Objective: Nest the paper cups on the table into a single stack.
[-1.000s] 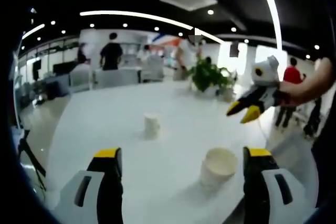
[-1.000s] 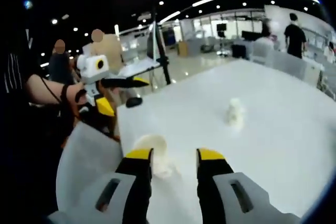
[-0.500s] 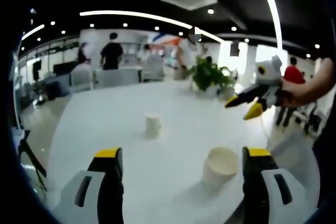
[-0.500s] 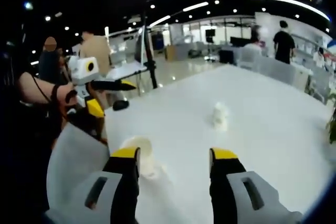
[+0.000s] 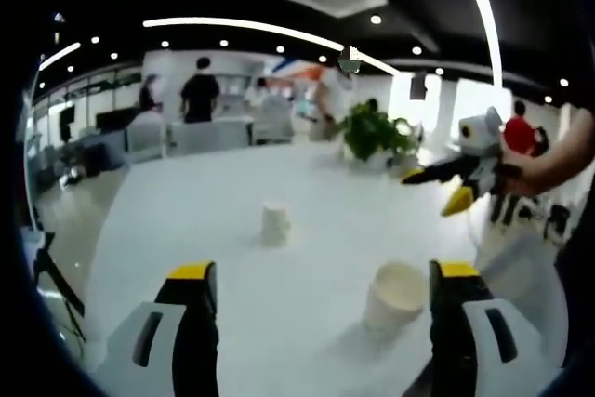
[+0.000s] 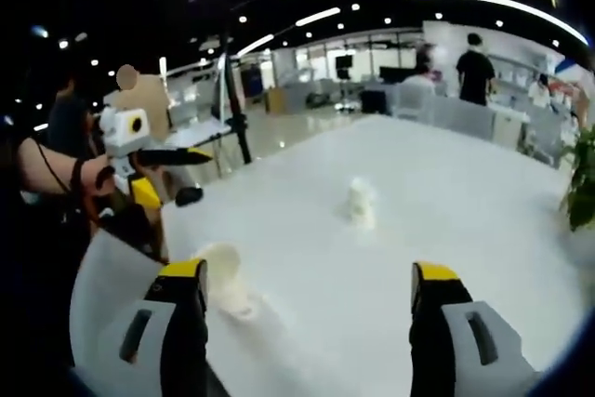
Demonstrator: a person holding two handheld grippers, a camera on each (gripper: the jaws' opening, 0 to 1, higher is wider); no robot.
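Two white paper cups stand on the white table point(image 5: 186, 211). The near cup point(image 5: 395, 297) is upright, mouth up, just inside my left gripper's right jaw. The far cup point(image 5: 275, 223) stands mid-table, mouth down. My left gripper point(image 5: 316, 271) is open with nothing between its jaws. The right gripper point(image 5: 437, 188), held by a hand, floats open at the right above the table. In the right gripper view the near cup point(image 6: 221, 276) sits beside the left jaw, the far cup point(image 6: 361, 203) further off. My right gripper point(image 6: 311, 271) is wide open. The left gripper point(image 6: 177, 169) appears at the left.
A potted plant point(image 5: 375, 135) stands at the table's far edge. A tripod point(image 6: 232, 90) and a dark small object point(image 6: 188, 195) are near the table's left corner in the right gripper view. People and desks fill the office behind. The table surface point(image 6: 465, 192) between the cups is bare.
My right gripper's jaws have opened from narrow to wide, and its view has swung rightward. In the left gripper view the right gripper drifted slightly right; the cups stay put.
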